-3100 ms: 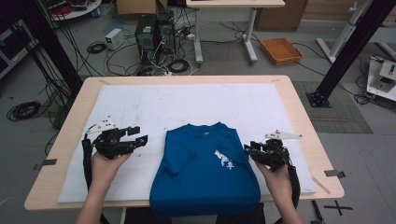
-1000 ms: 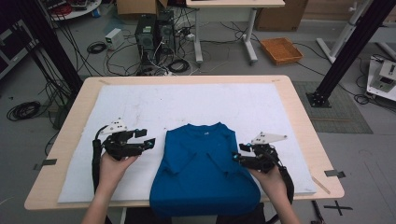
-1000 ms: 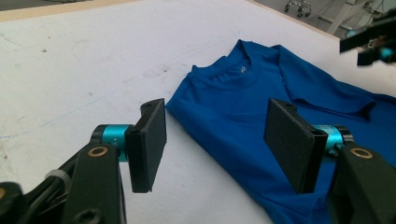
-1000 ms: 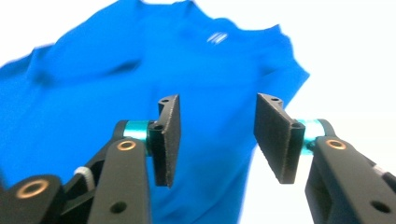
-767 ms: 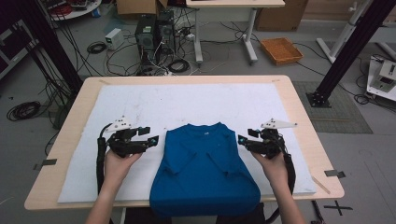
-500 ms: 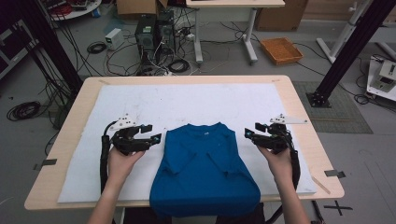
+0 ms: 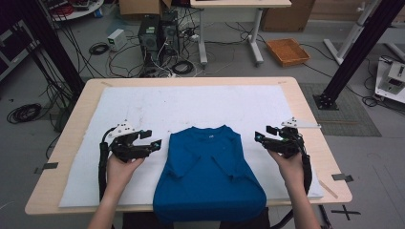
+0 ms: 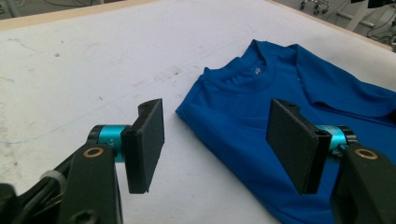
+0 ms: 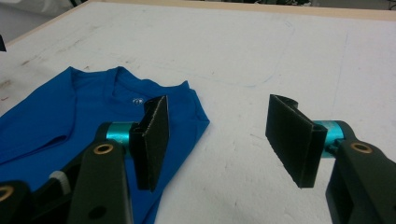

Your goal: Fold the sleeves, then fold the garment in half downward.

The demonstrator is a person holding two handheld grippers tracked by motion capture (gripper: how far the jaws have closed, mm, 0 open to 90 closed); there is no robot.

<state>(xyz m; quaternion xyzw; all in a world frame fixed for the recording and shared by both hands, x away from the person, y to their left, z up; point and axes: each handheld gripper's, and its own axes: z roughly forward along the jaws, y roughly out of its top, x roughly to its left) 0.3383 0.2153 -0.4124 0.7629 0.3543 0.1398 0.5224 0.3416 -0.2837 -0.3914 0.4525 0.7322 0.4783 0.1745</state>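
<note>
A blue T-shirt (image 7: 210, 176) lies flat on the white mat (image 7: 191, 105), collar toward the far side, both sleeves folded in over its front. My left gripper (image 7: 154, 139) hovers just left of the shirt's shoulder, jaws open and empty. In the left gripper view (image 8: 219, 140) the shirt's (image 8: 233, 93) corner sits beyond the gap. My right gripper (image 7: 263, 133) hangs a little right of the other shoulder; its jaws have just been opening and nothing is between them. In the right gripper view (image 9: 224, 140) the shirt (image 9: 70, 107) lies off to the left.
The wooden table (image 7: 305, 109) carries the mat; the shirt's hem hangs at its near edge. Bare mat stretches beyond the collar. On the floor behind are computer towers (image 7: 155, 36), cables and an orange tray (image 7: 288, 51). A black post (image 7: 353, 52) stands at the right.
My right gripper has drawn away from the shirt's right edge, to the right and farther up the table, jaws wider. The left gripper crept toward the shoulder. The white print seen earliest is now hidden.
</note>
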